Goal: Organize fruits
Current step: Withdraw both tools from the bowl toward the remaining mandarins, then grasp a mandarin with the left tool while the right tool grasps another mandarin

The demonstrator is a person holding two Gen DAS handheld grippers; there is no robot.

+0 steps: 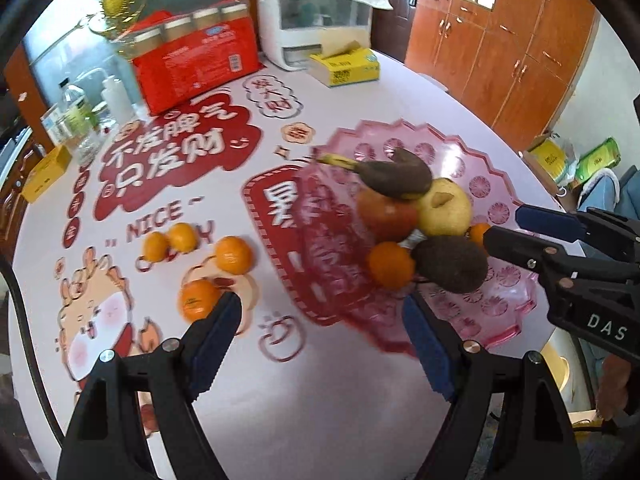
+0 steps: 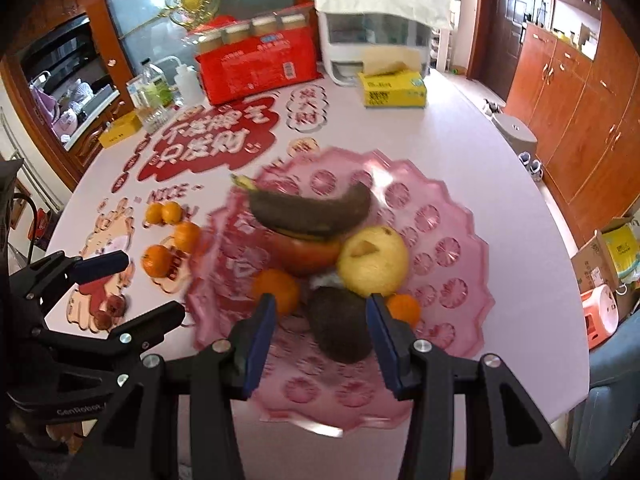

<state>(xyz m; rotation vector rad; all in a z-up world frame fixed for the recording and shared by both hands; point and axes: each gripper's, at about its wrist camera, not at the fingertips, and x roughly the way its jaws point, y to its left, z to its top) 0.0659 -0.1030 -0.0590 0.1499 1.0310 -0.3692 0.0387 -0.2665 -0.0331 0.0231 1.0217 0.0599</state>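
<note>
A pink scalloped plastic tray holds a blackened banana, a red apple, a yellow pear, a dark avocado and two mandarins. Several mandarins lie on the table left of the tray. My right gripper is open over the tray's near part, its blue pads either side of the avocado, apart from it. My left gripper is open and empty above the table; one mandarin sits just beyond its left fingertip.
At the back of the printed tablecloth stand a red drinks pack, a white appliance, a yellow tissue box, bottles and a small yellow box. Wooden cabinets line the right side.
</note>
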